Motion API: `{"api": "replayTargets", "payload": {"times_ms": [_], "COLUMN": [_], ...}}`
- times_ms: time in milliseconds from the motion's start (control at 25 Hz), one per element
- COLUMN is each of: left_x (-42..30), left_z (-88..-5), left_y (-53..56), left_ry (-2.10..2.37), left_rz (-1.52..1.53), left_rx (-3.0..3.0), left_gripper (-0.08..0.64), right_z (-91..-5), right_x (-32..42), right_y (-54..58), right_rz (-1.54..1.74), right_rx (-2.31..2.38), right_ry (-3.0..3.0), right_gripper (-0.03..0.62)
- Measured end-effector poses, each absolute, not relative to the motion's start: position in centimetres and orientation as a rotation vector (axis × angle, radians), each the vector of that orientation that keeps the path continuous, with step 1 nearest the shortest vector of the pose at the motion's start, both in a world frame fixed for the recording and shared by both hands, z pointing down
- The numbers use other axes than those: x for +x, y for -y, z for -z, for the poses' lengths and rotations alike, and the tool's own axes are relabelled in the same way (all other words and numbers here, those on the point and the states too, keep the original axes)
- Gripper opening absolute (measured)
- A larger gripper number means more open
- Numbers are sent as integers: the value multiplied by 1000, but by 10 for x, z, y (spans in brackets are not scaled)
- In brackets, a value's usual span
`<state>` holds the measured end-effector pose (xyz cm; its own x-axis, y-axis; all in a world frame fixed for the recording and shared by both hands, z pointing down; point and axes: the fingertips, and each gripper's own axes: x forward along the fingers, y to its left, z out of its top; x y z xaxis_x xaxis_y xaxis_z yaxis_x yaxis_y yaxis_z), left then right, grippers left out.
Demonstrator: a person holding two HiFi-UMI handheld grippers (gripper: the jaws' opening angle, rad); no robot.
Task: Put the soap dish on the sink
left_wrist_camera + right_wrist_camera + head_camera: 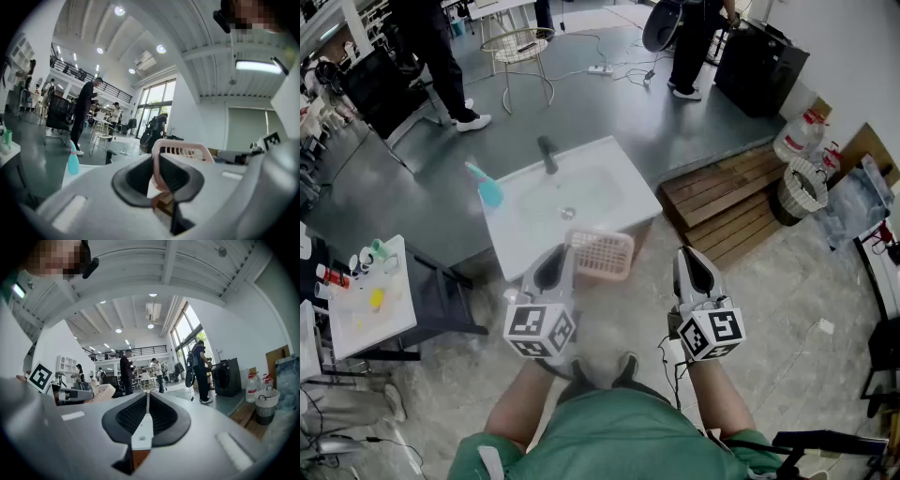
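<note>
Overhead, the left gripper [565,265] clamped the pink soap dish [602,254] by its rim above the white sink [567,202], while the right gripper [695,269] hung pressed together, empty.

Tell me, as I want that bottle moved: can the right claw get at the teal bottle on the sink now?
Probably not directly: the left claw, shut on the soap dish, sits roughly between the right claw and the teal bottle, and the right claw is shut.

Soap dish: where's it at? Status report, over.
Left gripper shut on soap dish rim. Right gripper shut, empty. Dish held at near edge of sink, not set down. Blue bottle, faucet farther back.
</note>
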<state>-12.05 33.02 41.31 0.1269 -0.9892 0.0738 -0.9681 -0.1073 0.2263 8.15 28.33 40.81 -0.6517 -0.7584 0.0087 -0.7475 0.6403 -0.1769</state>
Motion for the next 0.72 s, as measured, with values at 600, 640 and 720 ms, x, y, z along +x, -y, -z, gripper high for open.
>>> {"api": "replayTargets", "payload": {"times_ms": [600,640,720], "left_x": [-87,-81,-72], "left_z": [-390,-389,-386], "left_y": [-317,-315,-310], "left_ry": [1931,1937,1951], "left_rz": [149,147,147], "left_rx": [2227,2226,2222], "left_gripper": [41,41,41], "right_z": [-386,-383,-377], "right_x": [113,119,133], "right_y": [-286,-284,-279], "right_rz": [158,159,157], "right_rx": [-1269,-1265,-1264], "right_ry": [-2752,-2746,-2731], "right_gripper": [18,18,18]}}
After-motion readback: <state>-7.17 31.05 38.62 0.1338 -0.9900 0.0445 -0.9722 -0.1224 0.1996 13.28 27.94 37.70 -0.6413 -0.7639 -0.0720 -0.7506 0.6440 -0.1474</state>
